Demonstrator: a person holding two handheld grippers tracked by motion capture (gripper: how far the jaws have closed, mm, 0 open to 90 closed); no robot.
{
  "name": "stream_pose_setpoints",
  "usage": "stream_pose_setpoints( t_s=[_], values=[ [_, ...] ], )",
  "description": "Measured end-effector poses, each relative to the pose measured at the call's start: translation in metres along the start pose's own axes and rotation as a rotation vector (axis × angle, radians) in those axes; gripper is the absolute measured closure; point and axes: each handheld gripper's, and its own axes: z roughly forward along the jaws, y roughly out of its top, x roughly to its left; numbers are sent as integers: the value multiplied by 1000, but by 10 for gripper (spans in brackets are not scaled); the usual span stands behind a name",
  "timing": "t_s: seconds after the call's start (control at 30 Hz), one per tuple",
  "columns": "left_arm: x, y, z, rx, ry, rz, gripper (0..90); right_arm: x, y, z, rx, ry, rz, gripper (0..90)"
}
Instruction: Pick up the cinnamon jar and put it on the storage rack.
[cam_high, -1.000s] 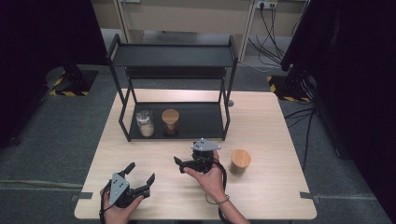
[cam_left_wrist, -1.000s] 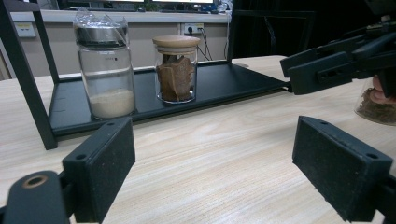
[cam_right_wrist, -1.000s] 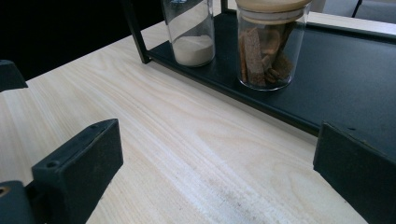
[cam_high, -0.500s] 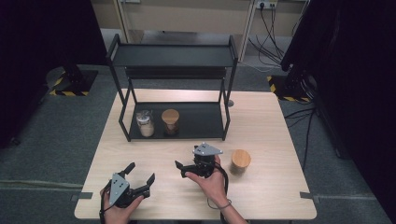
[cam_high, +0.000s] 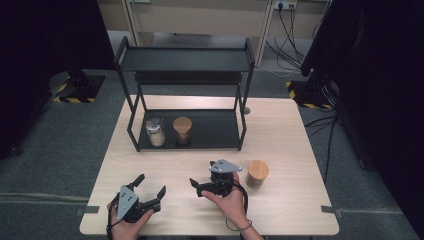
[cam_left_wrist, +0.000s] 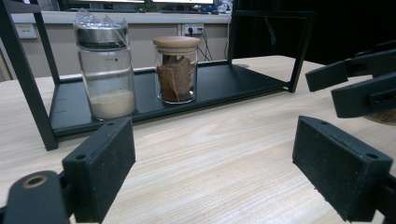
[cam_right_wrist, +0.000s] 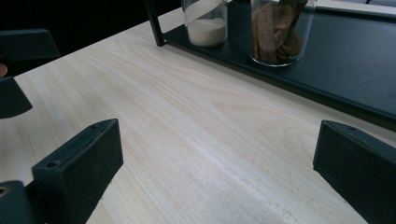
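moved: the right gripper (cam_high: 206, 184) has drawn back toward six o'clock since a second ago; the left gripper (cam_high: 148, 191) is unchanged
jaws: both pairs apart, holding nothing
jar (cam_high: 257, 173): on the table (cam_high: 290, 135), just beside the right gripper at three o'clock
risk: that gripper points toward nine o'clock; swinging round could topple the jar
shelf (cam_high: 210, 131): two jars at twelve o'clock, crowding a placement

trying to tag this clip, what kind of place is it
Probably a lab or recording room, not a kitchen: a bare wooden table on grey carpet, hazard-striped stand bases, and wall sockets with trailing cables.
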Motion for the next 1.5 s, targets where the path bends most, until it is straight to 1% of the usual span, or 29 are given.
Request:
stream_pose_setpoints(
  t_s=[0.17,0.43,0.63,0.83,0.93,1.17,1.33,1.5],
  values=[
    [0,0,0,0,0,1,127,1,-5,-4,2,3,2,18],
    [0,0,0,1,1,0,127,2,-12,-11,9,21,5,18],
    [0,0,0,0,2,-1,127,2,-16,-17,13,31,0,18],
    [0,0,0,0,2,1,128,0,-21,-23,17,50,-12,19],
    [0,0,0,0,2,-1,127,0,-23,-26,20,57,-10,19],
    [0,0,0,-1,3,0,127,2,-30,-33,31,51,-12,26],
    [0,0,0,-2,4,-1,127,4,-36,-39,28,47,-7,27],
    [0,0,0,-2,5,2,128,5,-40,-47,31,51,-6,27]
  ],
)
